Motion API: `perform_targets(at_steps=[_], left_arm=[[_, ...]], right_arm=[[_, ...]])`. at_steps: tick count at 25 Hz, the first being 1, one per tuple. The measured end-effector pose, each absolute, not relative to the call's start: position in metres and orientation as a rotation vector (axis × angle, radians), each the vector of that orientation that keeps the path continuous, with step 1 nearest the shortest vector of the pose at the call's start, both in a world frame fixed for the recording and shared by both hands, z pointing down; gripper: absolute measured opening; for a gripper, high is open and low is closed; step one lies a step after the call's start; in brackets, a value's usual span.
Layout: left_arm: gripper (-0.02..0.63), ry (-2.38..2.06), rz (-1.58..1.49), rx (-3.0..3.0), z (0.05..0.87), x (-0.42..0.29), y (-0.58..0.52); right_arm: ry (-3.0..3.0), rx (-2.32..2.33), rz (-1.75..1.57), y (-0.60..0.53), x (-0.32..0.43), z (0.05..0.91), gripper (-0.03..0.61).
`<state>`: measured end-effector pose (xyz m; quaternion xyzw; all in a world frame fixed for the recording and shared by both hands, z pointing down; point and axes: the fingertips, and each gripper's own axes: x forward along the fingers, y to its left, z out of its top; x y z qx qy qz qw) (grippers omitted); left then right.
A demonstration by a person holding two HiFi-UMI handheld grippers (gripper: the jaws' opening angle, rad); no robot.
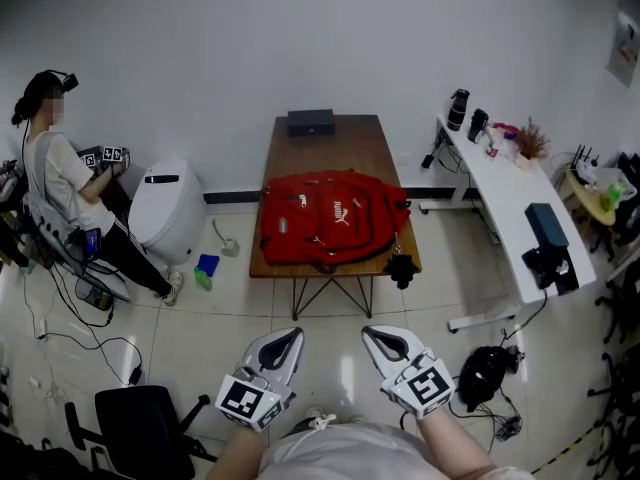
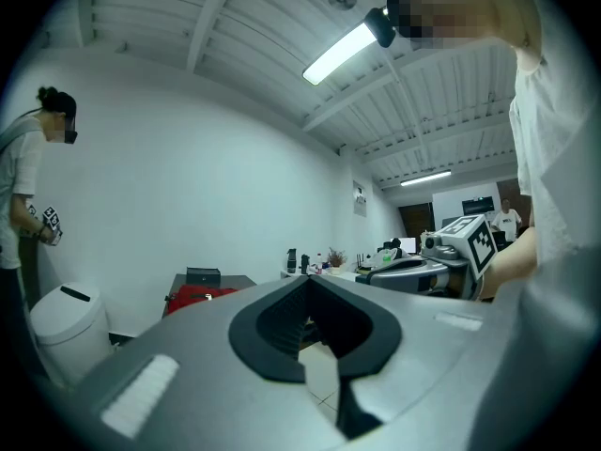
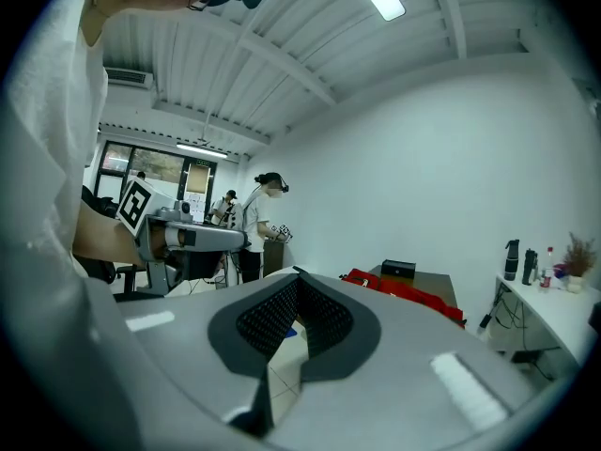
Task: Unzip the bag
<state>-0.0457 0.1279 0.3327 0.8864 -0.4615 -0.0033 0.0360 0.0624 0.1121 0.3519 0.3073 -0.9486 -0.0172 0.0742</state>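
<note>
A red backpack lies flat on a brown wooden table in the middle of the room, well ahead of me. Both grippers hang low near my body, far short of the table. The left gripper is shut with nothing in it, and so is the right gripper. In the left gripper view the jaw tips of the left gripper meet, and the backpack shows small in the distance. The right gripper view shows the right gripper closed too, with the backpack beyond it.
A black box sits at the table's far end. A white desk with bottles runs along the right. At the left a seated person holds grippers beside a white bin. A black chair, cables and a black object lie on the floor.
</note>
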Motion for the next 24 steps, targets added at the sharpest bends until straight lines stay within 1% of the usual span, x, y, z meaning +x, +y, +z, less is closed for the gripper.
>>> perform_targets(at_steps=[16, 24], left_arm=[[0.008, -1.371, 0.035, 2.718, 0.345, -0.036, 0.123], [0.008, -1.357, 0.051, 2.725, 0.35, -0.028, 0.125]], right_arm=[[-2.795, 0.997, 0.022, 0.104, 0.071, 0.35, 0.008], [-2.838, 0.943, 0.058, 0.109, 0.074, 0.356, 0.008]])
